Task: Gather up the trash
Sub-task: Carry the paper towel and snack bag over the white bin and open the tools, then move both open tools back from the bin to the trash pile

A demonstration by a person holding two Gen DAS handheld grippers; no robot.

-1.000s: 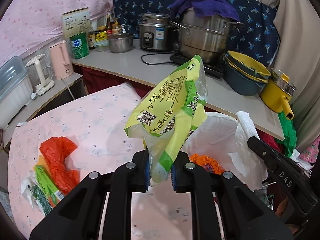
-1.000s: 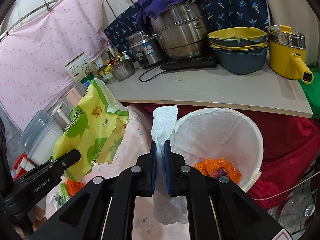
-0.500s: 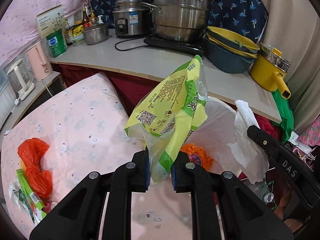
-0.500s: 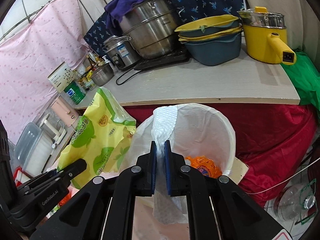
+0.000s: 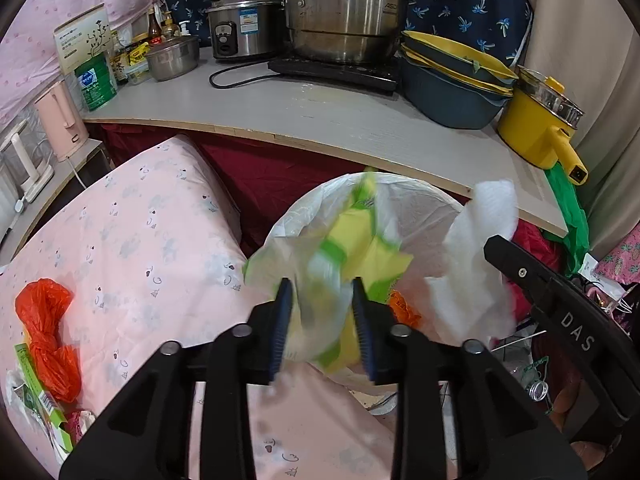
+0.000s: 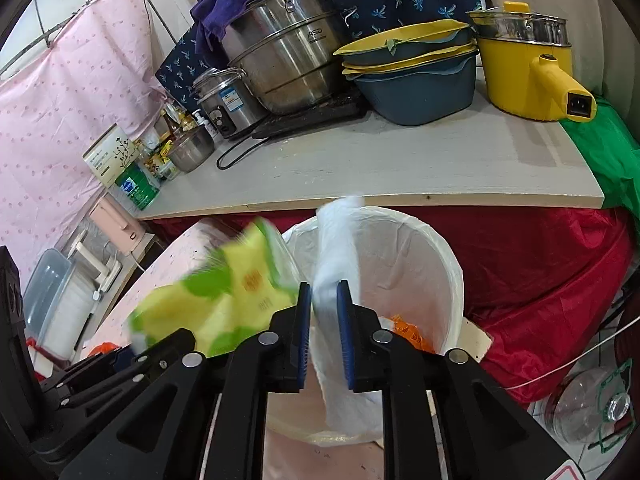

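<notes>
From your left wrist view, your left gripper (image 5: 322, 326) is spreading its jaws, and the yellow-green snack bag (image 5: 348, 264) is blurring between the pads, slipping loose over the white-lined trash bin (image 5: 436, 204). Your right gripper (image 5: 520, 268) is sitting just right of it with the white paper towel (image 5: 472, 248). An orange plastic bag (image 5: 48, 332) is lying on the pink tablecloth (image 5: 152, 248) at the left.

From your right wrist view, your right gripper (image 6: 324, 336) is opening too, with the paper towel (image 6: 336, 264) hanging blurred between its blue pads (image 6: 304, 332) above the bin (image 6: 440, 264). The snack bag (image 6: 224, 300) is blurring at the left, above your left gripper (image 6: 160, 352). An orange wrapper (image 6: 408, 332) is lying inside the bin.
</notes>
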